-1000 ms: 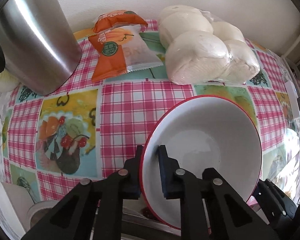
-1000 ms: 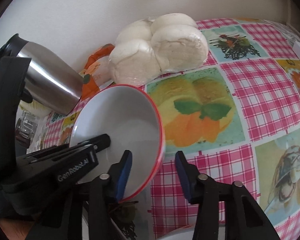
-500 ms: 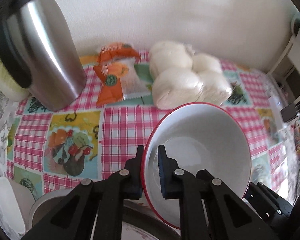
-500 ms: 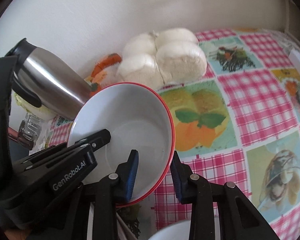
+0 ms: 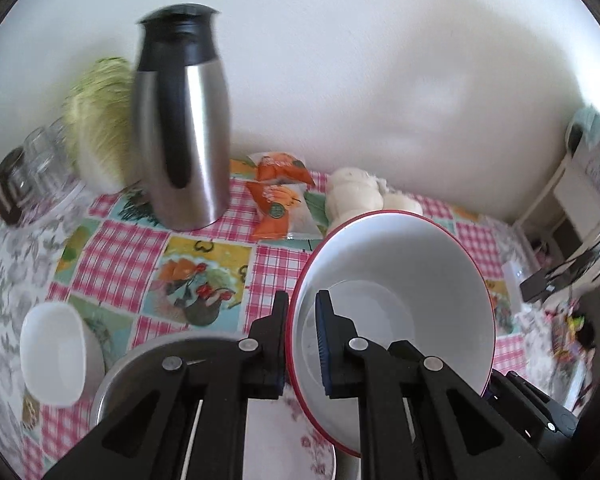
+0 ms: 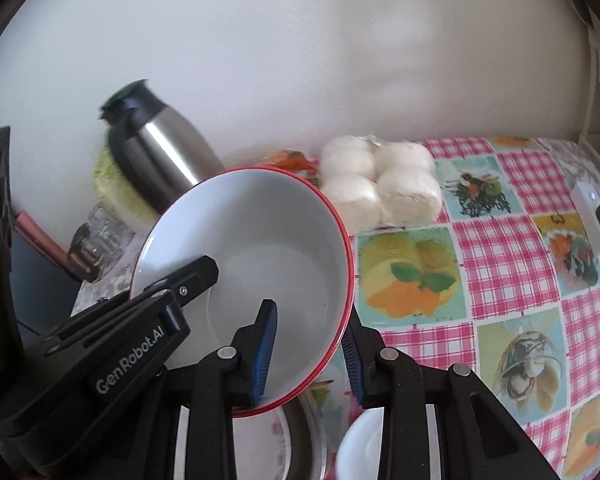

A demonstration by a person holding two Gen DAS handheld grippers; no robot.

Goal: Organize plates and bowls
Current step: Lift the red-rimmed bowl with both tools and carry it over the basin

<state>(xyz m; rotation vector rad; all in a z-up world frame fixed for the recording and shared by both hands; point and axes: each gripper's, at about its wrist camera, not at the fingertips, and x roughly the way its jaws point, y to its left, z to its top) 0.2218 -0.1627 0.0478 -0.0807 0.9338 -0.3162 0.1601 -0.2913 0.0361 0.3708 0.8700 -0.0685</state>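
Left gripper (image 5: 300, 344): clamped on the red-rimmed bowl (image 5: 400, 280), one rim wall between its pads.
Right gripper (image 6: 310, 354): clamped on the opposite rim.
Bowl: one, tilted, held above the tabletop (image 5: 116, 248).
Below: seemingly one steel basin (image 5: 148, 360), one floral plate (image 5: 284, 444), blurred.
Tabletop: pink-checked cloth, one steel flask (image 5: 180, 128), white wall behind.

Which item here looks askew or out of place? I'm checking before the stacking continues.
Only the red-rimmed white bowl: it hangs steeply tilted above the table, its rim pinched by the left hand-held gripper and straddled by the right hand-held gripper. Nothing looks spilled or broken.
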